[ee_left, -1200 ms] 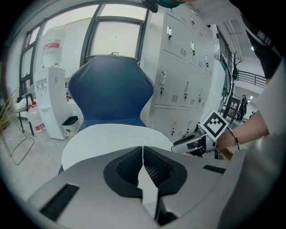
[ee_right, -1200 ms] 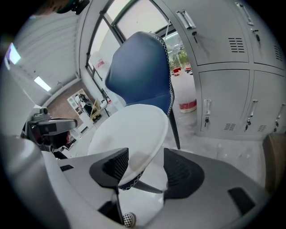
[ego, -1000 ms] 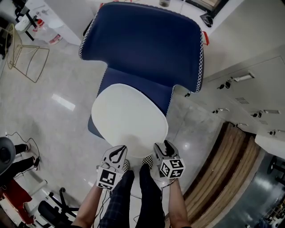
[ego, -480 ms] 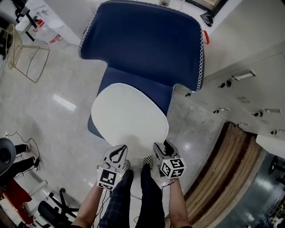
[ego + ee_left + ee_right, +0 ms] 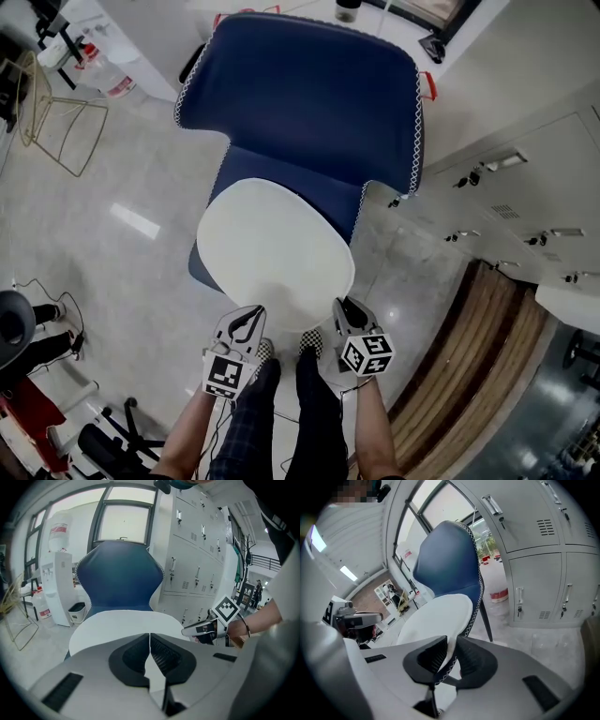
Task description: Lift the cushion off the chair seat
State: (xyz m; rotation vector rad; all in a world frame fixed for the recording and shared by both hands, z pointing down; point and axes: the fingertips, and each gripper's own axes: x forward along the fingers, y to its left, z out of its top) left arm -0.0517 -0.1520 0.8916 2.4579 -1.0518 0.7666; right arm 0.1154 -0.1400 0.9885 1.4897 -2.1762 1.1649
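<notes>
A white oval cushion (image 5: 277,244) lies on the seat of a blue chair (image 5: 309,84) with white-stitched edges. Both grippers sit at the cushion's near edge, side by side. My left gripper (image 5: 248,319) is shut, and a thin sliver of the cushion's edge (image 5: 126,625) is pinched between its pads (image 5: 150,644). My right gripper (image 5: 345,309) is closing its jaws on the cushion's right front edge. In the right gripper view the white cushion (image 5: 436,616) and the seat's stitched rim fill the gap between the pads (image 5: 449,656). The cushion still rests flat on the seat.
Grey lockers (image 5: 525,187) stand to the right of the chair, with a strip of wooden floor (image 5: 469,375) beside them. A gold wire-frame stool (image 5: 56,122) is at the far left. A water dispenser (image 5: 58,588) and a small bin (image 5: 76,612) stand behind the chair. The person's legs (image 5: 281,412) are below the grippers.
The right gripper's jaws have narrowed onto the cushion's edge. Both hands have stayed at the cushion's near edge; the left gripper looks the same.
</notes>
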